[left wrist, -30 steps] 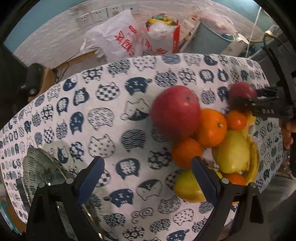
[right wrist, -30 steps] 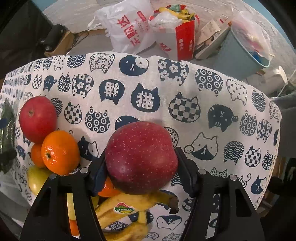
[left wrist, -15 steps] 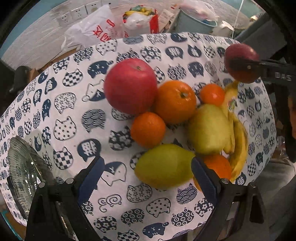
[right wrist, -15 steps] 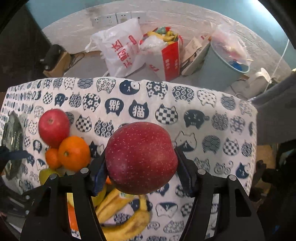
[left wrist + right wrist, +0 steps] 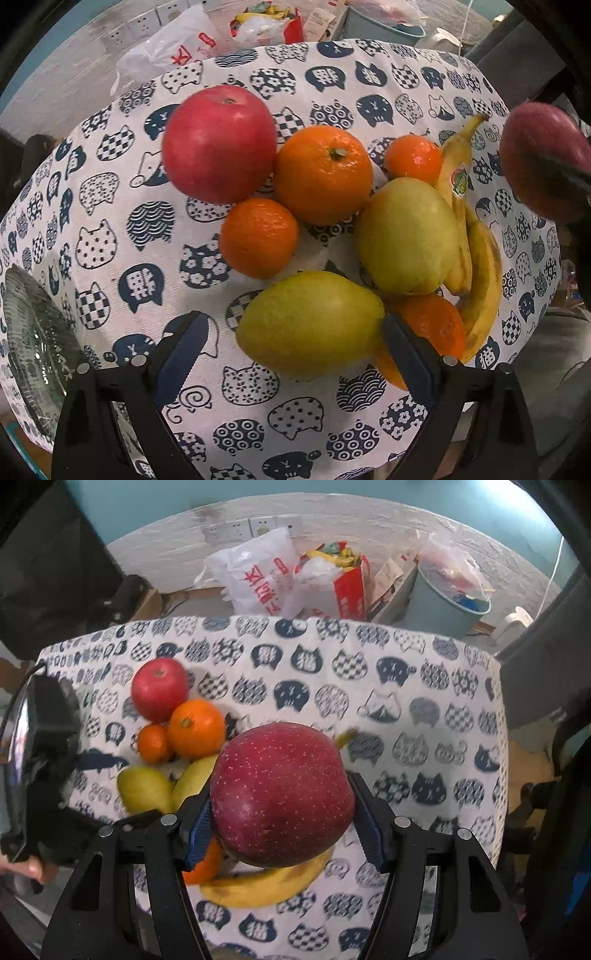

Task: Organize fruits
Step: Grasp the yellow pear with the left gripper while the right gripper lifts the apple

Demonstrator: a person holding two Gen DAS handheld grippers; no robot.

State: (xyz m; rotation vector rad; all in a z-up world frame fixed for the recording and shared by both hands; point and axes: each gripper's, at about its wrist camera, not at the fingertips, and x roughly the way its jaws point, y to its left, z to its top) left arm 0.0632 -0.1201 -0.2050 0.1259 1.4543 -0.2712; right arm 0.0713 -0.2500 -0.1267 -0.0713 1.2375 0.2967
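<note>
Partly hidden in our left wrist view, a round orange (image 5: pixel 432 325) sits behind the right finger of our left gripper (image 5: pixel 291 354) and under two fruits, and the clear ribbed glass bowl (image 5: pixel 33 332) is cut off at the left edge; we cannot tell whether anything lies in it. Our left gripper's jaws stand apart, with nothing clamped; the nearer yellow-green pear (image 5: pixel 310 325) lies on the cat-print tablecloth (image 5: pixel 110 206) between the fingers, closer to the right one, though we cannot tell whether that pad touches it. Beyond it lie a bright red apple (image 5: pixel 219 144), a large orange (image 5: pixel 323 173), two small tangerines, a second pear (image 5: pixel 406 236) and yellow bananas (image 5: pixel 480 266). At the right edge a dark red speckled apple (image 5: pixel 543 162) is blurred and partly covered by a black finger.

From our right wrist view, our right gripper (image 5: pixel 282 812) is clamped on that dark red apple (image 5: pixel 280 794), both blue pads pressed to its sides, held above the cloth. The apple hides much of the bananas (image 5: pixel 266 882) and an orange below. On the floor beyond the table, a grey-blue bucket (image 5: pixel 439 609) holds a plastic bag and scraps we cannot identify.
</note>
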